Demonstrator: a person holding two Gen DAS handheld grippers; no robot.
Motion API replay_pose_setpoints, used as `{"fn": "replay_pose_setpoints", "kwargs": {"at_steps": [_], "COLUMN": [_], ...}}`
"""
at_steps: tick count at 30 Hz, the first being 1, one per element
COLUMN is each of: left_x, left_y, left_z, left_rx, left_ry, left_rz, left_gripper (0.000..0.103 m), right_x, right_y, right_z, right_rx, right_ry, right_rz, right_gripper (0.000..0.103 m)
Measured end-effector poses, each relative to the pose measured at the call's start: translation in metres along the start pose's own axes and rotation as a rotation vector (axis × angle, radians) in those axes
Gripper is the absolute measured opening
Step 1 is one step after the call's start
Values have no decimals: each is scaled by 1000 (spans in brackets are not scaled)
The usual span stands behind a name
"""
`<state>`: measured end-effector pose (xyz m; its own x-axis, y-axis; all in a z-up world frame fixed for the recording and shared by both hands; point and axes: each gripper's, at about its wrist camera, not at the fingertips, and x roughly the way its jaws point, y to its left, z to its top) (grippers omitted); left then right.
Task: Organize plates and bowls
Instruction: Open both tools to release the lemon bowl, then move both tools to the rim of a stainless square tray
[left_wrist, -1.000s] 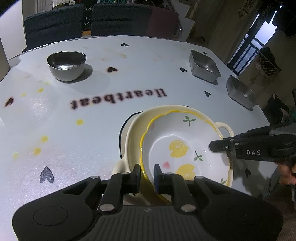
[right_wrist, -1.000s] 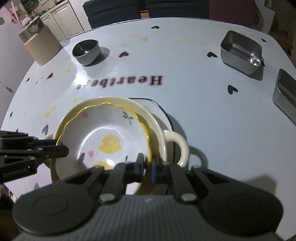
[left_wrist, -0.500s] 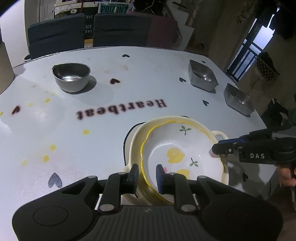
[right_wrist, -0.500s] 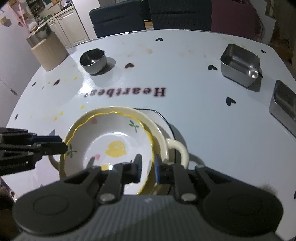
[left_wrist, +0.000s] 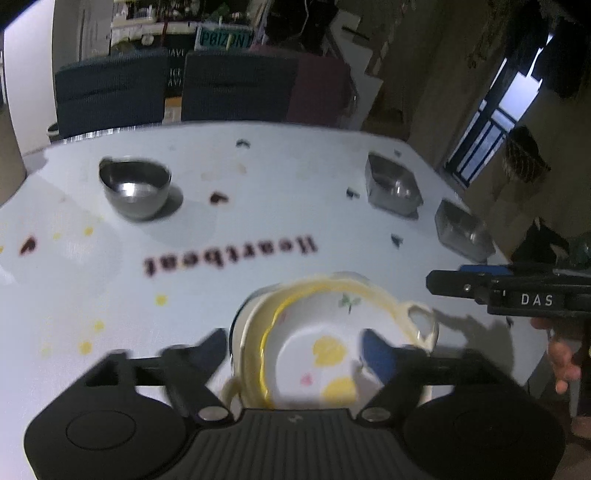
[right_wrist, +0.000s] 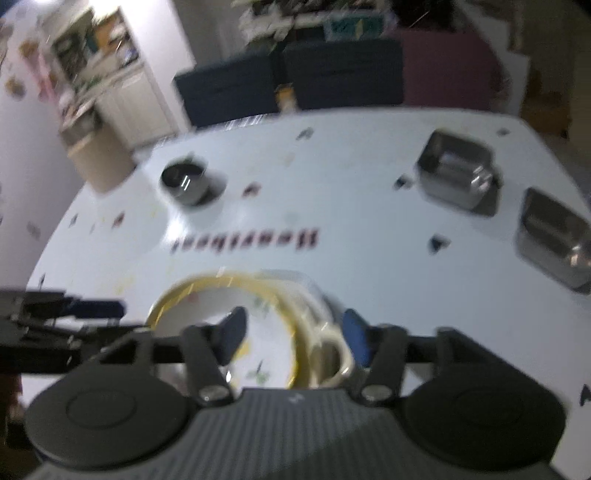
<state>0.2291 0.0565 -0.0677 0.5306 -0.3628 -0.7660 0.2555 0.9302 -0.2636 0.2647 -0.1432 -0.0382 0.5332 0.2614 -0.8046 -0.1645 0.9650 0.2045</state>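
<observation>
Jaws opening wide on both left gripper (left_wrist: 293, 354) and right gripper (right_wrist: 291, 341), nothing pinched. Directly beneath: white yellow-rimmed floral ceramic bowl (left_wrist: 325, 339), nested in cream handled dish (left_wrist: 421, 321) on white table (left_wrist: 258, 206). Round steel bowl (left_wrist: 135, 186) far left, nearer left gripper.

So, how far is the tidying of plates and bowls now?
Done: the white floral bowl sits nested in the cream handled dish. In hand: nothing; both tools are opening. Left: the round steel bowl and two square steel trays stand apart.
</observation>
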Motion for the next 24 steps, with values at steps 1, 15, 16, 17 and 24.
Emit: {"fn": "replay_pose_setpoints", "kwargs": {"at_steps": [1, 15, 16, 17, 24], "left_x": [0, 54, 58, 63, 89], "left_y": [-2, -25, -26, -26, -14], "left_z": [5, 64, 66, 68, 73], "left_rx": [1, 70, 73, 74, 82], "left_ry": [-13, -45, -42, -38, 2], "left_rz": [-2, 27, 23, 15, 4], "left_gripper": [94, 103, 103, 103, 103], "right_x": [-3, 19, 25, 30, 81], "right_y": [-4, -97, -104, -112, -144], "right_z": [2, 42, 47, 51, 69], "right_rx": [18, 407, 449, 499, 735], "right_ry": [-24, -213, -226, -237, -234], "right_rz": [-14, -176, -178, -182, -206], "right_gripper": [76, 103, 103, 103, 103]}}
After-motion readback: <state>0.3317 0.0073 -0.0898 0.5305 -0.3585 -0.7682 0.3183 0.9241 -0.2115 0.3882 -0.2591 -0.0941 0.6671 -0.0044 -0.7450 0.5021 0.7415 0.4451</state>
